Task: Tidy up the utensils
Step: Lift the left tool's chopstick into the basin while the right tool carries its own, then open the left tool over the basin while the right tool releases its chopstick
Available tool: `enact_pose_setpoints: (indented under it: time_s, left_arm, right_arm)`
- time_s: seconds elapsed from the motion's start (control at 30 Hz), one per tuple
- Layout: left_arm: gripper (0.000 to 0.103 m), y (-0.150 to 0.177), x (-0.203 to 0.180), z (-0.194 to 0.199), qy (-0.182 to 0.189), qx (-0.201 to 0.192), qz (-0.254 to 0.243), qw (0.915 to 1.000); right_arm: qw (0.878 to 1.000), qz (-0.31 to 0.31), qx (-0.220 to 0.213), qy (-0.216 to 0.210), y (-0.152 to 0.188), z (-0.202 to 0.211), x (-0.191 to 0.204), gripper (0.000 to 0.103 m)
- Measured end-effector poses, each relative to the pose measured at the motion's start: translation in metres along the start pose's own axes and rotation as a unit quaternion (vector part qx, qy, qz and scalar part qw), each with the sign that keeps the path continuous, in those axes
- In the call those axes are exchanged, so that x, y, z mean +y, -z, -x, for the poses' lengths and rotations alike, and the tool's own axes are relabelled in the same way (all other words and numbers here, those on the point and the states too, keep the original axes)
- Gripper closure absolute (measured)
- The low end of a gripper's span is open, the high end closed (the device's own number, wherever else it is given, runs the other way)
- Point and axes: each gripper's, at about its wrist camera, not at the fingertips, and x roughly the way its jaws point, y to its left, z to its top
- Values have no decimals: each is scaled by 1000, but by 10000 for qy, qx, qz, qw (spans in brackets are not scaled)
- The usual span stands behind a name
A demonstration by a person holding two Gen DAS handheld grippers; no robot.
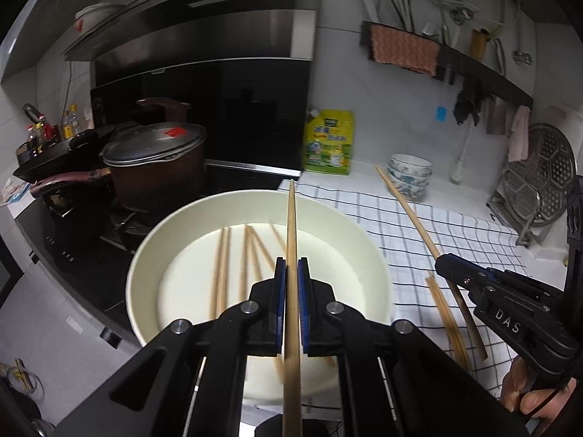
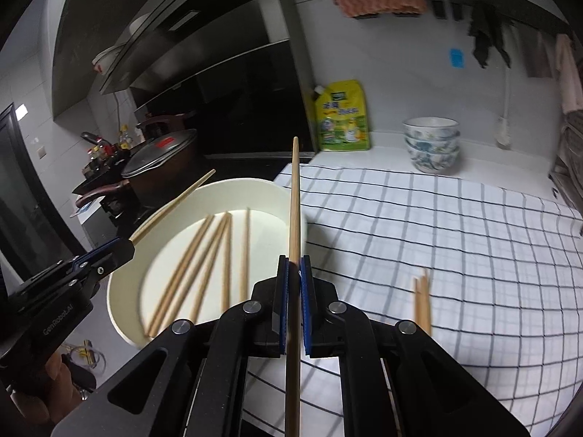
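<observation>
Now left claw (image 1: 291, 273) clamped on a chopstick (image 1: 290, 225), right claw (image 2: 294, 273) clamped on another chopstick (image 2: 295, 196), above white bowl (image 1: 189, 225).

Both handheld grippers are matte black plastic with angular, triangular-cutout arms joined by round silver pivot screws, and each finger carries a flat blue pad on its inner face. The right gripper (image 1: 442, 260), seen from the side, bears white raised letters "DAS" on its body and small silver screws near its tip, with a hand (image 1: 528, 397) wrapped around its black handle. The left gripper (image 2: 129, 245) shows a blue edge along its fingers and pale "GenRobot.AI" lettering on its black body.
</observation>
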Motion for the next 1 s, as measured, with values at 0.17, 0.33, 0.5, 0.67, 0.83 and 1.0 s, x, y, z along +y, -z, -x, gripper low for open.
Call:
enact_pose_setpoints:
  time_s: [0.17, 0.33, 0.5, 0.67, 0.83, 1.0]
  left_arm:
    - [96, -6, 29, -21, -173, 124, 139, 9997]
    - [96, -11, 53, -46, -226, 288, 303, 9989]
    - [96, -12, 63, -67, -213, 422, 313, 9984]
    - [96, -8, 66, -84, -211, 574, 302, 9977]
    - [95, -6, 66, -93, -185, 694, 322, 9969]
    - [84, -4, 65, -92, -228, 699, 318, 9968]
  right_arm:
    - [9994, 202, 174, -231, -14, -31, 31, 97]
    - [9977, 431, 380, -370, -26, -60, 58, 97]
    - [9950, 571, 711, -414, -30, -92, 76, 97]
    - [9925, 526, 1037, -373, -25, -117, 79, 97]
    - [9900, 462, 1298, -288, -20, -131, 74, 96]
    - [9895, 447, 1351, -258, -17, -132, 72, 96]
